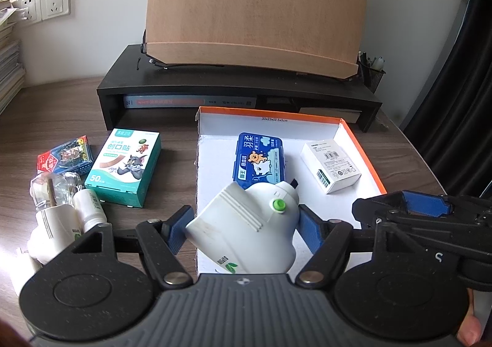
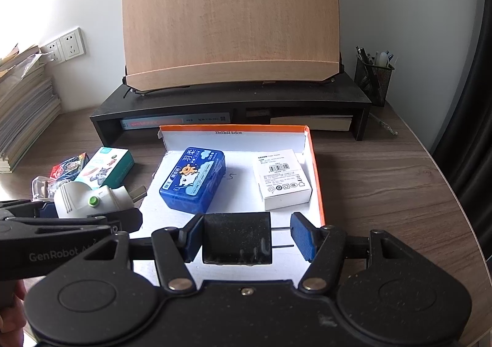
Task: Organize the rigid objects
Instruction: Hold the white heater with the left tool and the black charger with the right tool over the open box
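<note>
L tool grips white plug; R tool grips black adapter.

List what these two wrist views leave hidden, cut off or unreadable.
- White plug-in device: its underside and near end, left wrist view, hidden by the left gripper.
- Black adapter: its near face, right wrist view, hidden by the right gripper.
- White box: label print too small in both views.
- Shelf under the black riser: book titles blurred, shadowed.
- Clear bottle: contents unclear, left wrist view.
</note>
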`<action>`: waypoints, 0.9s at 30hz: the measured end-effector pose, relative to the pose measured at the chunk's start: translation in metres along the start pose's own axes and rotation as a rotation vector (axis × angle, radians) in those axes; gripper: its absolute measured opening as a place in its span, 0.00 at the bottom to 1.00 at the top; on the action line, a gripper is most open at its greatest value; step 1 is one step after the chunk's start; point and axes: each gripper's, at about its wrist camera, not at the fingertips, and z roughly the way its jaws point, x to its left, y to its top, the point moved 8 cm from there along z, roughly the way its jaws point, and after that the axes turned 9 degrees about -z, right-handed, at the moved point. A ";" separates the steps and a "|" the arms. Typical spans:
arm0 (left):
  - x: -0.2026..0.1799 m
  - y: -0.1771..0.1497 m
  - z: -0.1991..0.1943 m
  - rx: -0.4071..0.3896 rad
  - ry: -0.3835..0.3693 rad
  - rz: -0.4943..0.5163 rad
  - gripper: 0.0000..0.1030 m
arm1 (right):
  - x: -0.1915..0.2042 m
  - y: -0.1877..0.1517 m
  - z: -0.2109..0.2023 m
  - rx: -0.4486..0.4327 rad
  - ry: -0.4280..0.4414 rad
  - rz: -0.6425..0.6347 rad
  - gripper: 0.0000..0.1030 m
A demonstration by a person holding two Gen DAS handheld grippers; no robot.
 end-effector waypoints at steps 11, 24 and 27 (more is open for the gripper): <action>-0.002 -0.001 0.003 0.007 -0.002 -0.002 0.71 | -0.002 -0.001 0.002 0.006 -0.002 0.004 0.71; 0.000 -0.003 0.005 0.014 -0.006 -0.003 0.71 | -0.001 -0.002 0.005 0.013 -0.003 0.005 0.71; 0.000 -0.003 0.005 0.014 -0.007 -0.004 0.71 | 0.000 -0.003 0.005 0.014 -0.003 0.005 0.71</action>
